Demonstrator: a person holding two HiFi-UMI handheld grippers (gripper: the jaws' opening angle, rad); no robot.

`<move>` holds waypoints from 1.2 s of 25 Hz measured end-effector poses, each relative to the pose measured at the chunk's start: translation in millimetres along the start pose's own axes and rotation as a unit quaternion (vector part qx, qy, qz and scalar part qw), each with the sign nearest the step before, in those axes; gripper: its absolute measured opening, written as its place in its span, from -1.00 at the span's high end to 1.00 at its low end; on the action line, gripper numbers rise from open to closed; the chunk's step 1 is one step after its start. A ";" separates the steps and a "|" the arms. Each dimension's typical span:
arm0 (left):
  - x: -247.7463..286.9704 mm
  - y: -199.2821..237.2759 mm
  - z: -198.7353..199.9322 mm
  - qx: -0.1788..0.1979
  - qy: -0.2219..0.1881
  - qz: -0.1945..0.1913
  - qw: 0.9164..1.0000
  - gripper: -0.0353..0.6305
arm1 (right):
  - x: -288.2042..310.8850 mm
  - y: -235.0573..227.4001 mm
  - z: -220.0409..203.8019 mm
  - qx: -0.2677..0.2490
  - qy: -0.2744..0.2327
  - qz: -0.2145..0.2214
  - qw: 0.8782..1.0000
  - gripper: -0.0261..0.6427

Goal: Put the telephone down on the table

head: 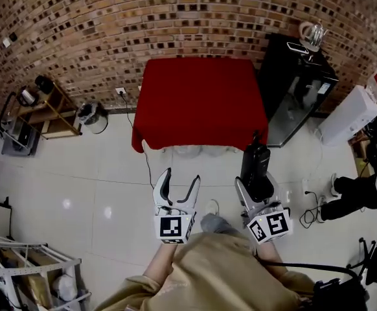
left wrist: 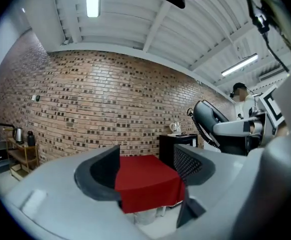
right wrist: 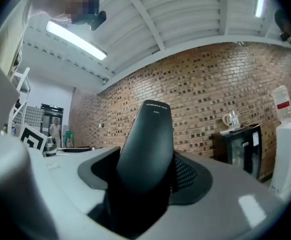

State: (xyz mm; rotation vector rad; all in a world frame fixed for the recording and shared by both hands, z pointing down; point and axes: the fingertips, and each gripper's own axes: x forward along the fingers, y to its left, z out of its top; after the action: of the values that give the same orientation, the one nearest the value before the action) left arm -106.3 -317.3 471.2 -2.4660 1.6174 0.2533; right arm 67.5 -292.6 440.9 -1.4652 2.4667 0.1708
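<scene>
A table under a red cloth (head: 198, 99) stands against the brick wall, ahead of both grippers and apart from them. My right gripper (head: 257, 185) is shut on a black telephone handset (head: 254, 166), which stands upright between its jaws. In the right gripper view the handset (right wrist: 148, 149) fills the gap of the gripper (right wrist: 148, 178). My left gripper (head: 180, 180) is open and empty. In the left gripper view the red table (left wrist: 146, 183) shows through that gripper (left wrist: 148, 171), and the handset (left wrist: 209, 118) with its coiled cord appears at the right.
A black cabinet (head: 297, 92) with a glass kettle (head: 312, 35) stands right of the table, and a white water dispenser (head: 352, 112) beyond it. A wooden shelf (head: 47, 112) and a pot (head: 92, 116) are at the left wall. A seated person (head: 360, 190) is at the right.
</scene>
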 end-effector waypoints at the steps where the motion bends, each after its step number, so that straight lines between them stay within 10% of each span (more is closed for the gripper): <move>1: 21.3 0.7 4.3 0.004 -0.012 0.003 1.000 -0.12 | 15.3 -15.2 2.0 0.001 -0.001 0.007 1.000 0.04; 9: 195.2 -11.7 24.2 0.023 0.022 0.037 0.999 -0.11 | 118.9 -178.0 15.5 0.050 0.014 0.023 0.998 0.04; 30: 492.2 74.9 -77.5 -0.010 0.065 -0.023 0.998 -0.11 | 334.6 -365.4 -128.3 0.097 0.150 -0.044 0.983 0.04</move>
State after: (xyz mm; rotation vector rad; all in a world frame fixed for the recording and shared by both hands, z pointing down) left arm 21.8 -802.3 423.7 -2.5801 1.6107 0.1056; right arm 214.0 -781.4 480.5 -1.6085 2.5489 -0.3236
